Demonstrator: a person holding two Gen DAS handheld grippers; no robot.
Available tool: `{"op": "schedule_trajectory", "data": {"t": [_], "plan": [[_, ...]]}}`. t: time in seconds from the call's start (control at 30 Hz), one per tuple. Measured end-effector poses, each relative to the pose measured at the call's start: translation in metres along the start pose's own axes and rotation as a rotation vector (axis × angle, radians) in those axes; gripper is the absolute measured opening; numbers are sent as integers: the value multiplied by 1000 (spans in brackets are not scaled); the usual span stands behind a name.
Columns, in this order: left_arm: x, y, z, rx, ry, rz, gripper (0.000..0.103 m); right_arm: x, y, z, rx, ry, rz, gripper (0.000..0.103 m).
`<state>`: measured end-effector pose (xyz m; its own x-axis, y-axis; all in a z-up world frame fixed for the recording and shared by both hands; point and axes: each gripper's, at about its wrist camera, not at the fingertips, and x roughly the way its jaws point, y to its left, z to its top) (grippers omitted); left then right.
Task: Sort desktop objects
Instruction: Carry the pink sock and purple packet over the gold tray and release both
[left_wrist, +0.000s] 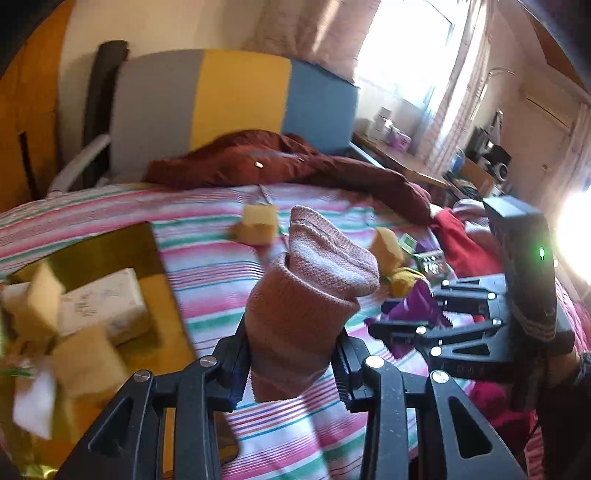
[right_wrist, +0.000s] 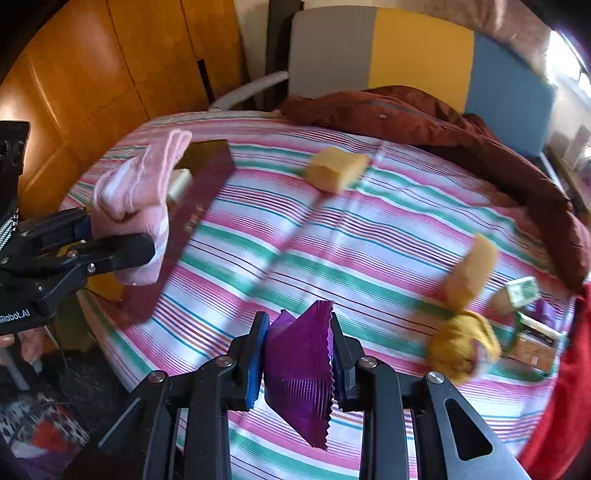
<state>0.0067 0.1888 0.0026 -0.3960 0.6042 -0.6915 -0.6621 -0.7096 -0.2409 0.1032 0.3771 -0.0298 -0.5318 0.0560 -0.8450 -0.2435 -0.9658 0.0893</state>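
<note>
In the left wrist view my left gripper (left_wrist: 291, 343) is shut on a rolled pink sock (left_wrist: 314, 288), which stands up between the fingers above the striped bed. To its right my right gripper (left_wrist: 384, 317) grips a purple pleated cloth (left_wrist: 413, 306). The right wrist view shows that right gripper (right_wrist: 298, 325) shut on the purple cloth (right_wrist: 299, 376). At the left of that view the left gripper (right_wrist: 118, 236) holds the pink sock (right_wrist: 140, 199) over the box (right_wrist: 199, 221). A yellow sock ball (right_wrist: 461, 350) lies on the bed to the right.
The gold-lined box (left_wrist: 147, 251) at the left holds a tissue pack (left_wrist: 107, 302) and sponges. Two loose yellow sponges (right_wrist: 336, 170) (right_wrist: 472, 273) lie on the striped bedspread (right_wrist: 369, 229). Small cartons (right_wrist: 522, 291), a dark red jacket (right_wrist: 443, 122) and a red cloth (right_wrist: 569, 387) sit at the right.
</note>
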Motion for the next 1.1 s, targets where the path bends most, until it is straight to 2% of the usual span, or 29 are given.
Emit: {"op": "schedule_trajectory", "data": {"t": [0.17, 0.5, 0.77, 1.1], "plan": [[-23, 23, -4, -23, -49, 96, 38, 10, 28, 12, -1, -25, 62, 30], [-59, 76, -23, -123, -90, 216, 38, 22, 81, 30, 25, -85, 190, 30], [-77, 116, -43, -205, -98, 313, 38, 38, 137, 50, -38, -85, 289, 30], [-92, 156, -66, -282, -108, 430, 38, 54, 186, 67, -98, -78, 357, 30]]}}
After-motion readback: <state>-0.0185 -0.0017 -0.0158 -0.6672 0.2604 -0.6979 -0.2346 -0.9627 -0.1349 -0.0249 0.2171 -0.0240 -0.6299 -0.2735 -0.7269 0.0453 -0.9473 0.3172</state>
